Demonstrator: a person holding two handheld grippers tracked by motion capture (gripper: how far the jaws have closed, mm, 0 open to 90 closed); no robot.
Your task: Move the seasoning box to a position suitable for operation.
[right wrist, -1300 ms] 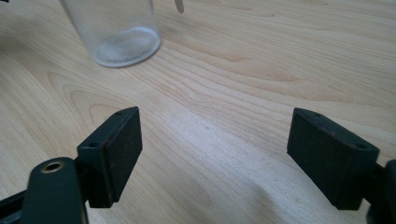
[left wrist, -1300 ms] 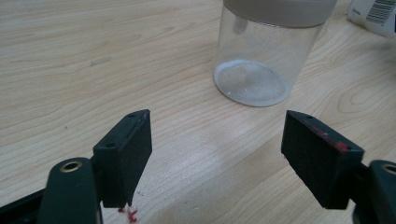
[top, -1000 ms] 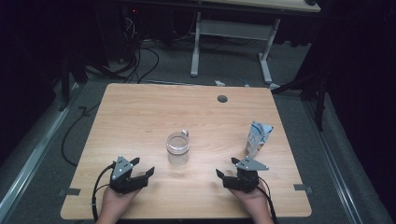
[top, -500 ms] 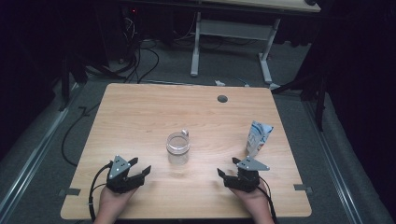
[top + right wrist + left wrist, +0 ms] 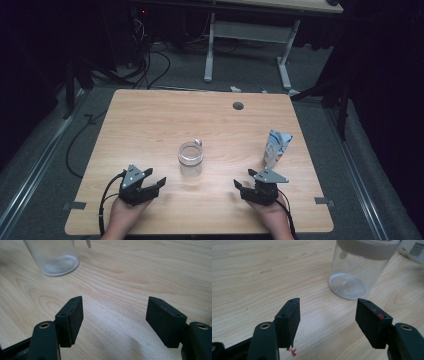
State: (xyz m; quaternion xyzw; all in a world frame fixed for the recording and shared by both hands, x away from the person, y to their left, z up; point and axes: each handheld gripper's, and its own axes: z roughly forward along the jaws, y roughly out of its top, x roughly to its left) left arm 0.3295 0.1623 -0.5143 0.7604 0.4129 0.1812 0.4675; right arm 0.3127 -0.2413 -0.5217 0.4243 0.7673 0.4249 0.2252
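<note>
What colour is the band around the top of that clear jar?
Grey. The band rings the top of the clear jar, and it shows best in the left gripper view.

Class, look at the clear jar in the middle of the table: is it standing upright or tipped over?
Upright. The clear jar rests on its round base on the table, rim facing up.

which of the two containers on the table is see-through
The clear jar at the table's middle, between the two grippers: you see the wood through its wall. The white and blue pouch farther right is opaque.
</note>
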